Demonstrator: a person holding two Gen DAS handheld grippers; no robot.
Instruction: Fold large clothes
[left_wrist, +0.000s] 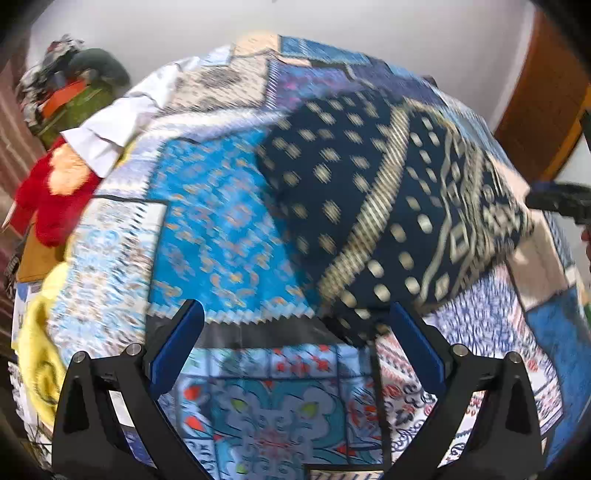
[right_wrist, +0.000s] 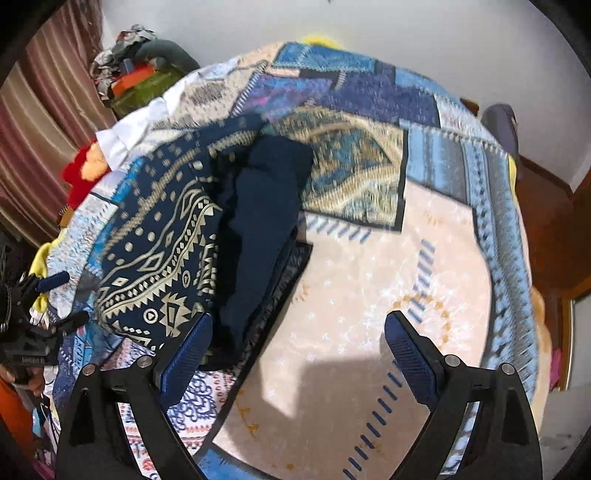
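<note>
A navy garment (left_wrist: 388, 192) with a cream geometric print lies bunched on a blue patchwork bedspread (left_wrist: 221, 221). My left gripper (left_wrist: 295, 310) hangs open above the bedspread, nothing between its fingers; the garment's near corner lies just by its right finger. In the right wrist view the garment (right_wrist: 166, 251) shows its plain navy inside, folded over on the bedspread (right_wrist: 369, 295). My right gripper (right_wrist: 299, 319) stands open and holds nothing, with the garment's edge beside its left finger. The left gripper (right_wrist: 40, 295) shows at that view's left edge.
A heap of clothes (left_wrist: 74, 85) sits at the back left. A red and orange plush toy (left_wrist: 55, 199), a white cloth (left_wrist: 107, 136) and a yellow cloth (left_wrist: 37, 332) lie along the bed's left side. Brown wooden furniture (left_wrist: 543, 103) stands at right, a striped curtain (right_wrist: 44, 122) at left.
</note>
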